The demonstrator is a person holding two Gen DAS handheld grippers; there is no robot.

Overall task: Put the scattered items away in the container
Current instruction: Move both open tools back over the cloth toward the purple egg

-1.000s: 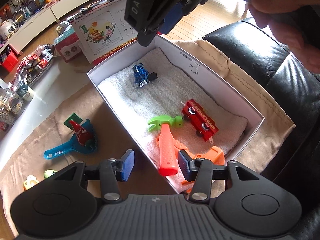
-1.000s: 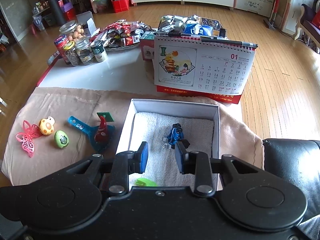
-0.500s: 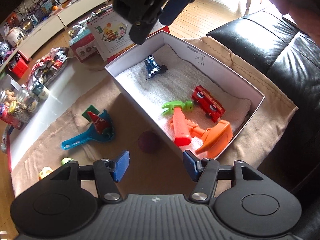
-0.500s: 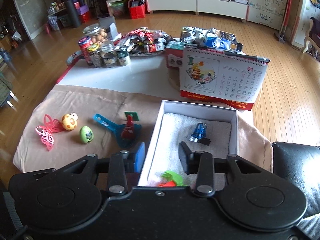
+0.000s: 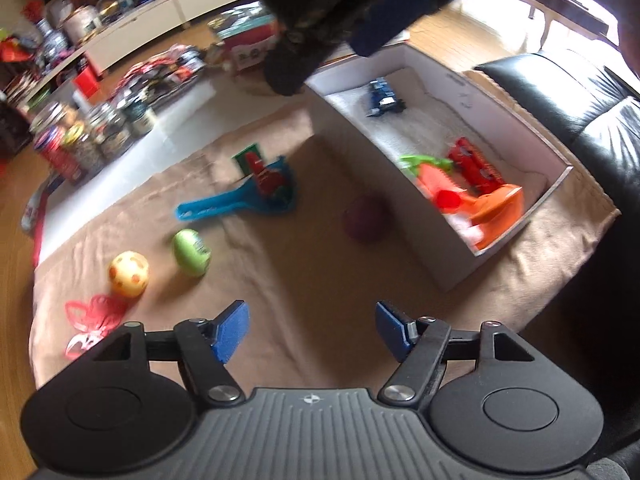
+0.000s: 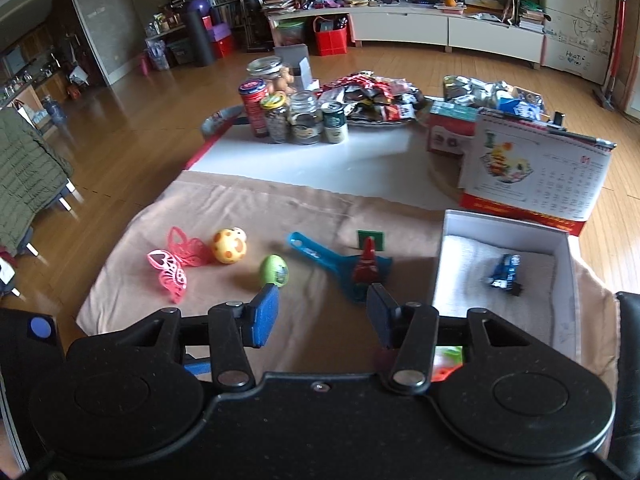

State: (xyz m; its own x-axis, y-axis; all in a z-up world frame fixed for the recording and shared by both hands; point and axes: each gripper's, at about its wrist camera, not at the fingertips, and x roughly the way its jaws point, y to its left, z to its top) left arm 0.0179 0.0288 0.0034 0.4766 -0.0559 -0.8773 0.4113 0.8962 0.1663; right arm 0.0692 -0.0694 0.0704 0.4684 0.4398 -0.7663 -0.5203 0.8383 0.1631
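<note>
Left wrist view: the left gripper (image 5: 312, 330) hangs over a tan cloth (image 5: 304, 280) with its blue-padded jaws apart and nothing between them; they have just been opening. The right gripper (image 6: 318, 312), its jaws likewise apart on nothing and just opened further, faces the cloth and shows as a dark blur at the top of the left view.

The white rectangular cardboard box (image 5: 452, 264), lined with a white towel, sits at the cloth's right end beside a black leather seat (image 5: 580, 92). Four toys already lie inside: a small blue robot (image 5: 382, 98), a red toy train car (image 5: 474, 162), a green-headed orange plastic hammer (image 5: 430, 172) and an orange plastic piece (image 5: 500, 210) at the near end.

By that count the job looks roughly half done. On the cloth and outside the box are a dark maroon ball (image 5: 366, 220) close to the box wall, a blue plastic scoop (image 6: 332, 260) with a red pointed toy (image 6: 366, 266) on it, a green card (image 6: 371, 239) just behind that, a green egg (image 6: 274, 271), a yellow orange-spotted ball (image 6: 229, 246) and a pink openwork plastic butterfly (image 6: 174, 266).

The left view is blurred, so finer detail of the boxed toys cannot be read. The loose pieces look small, hard and light, and the round ones are likely to roll.
</note>
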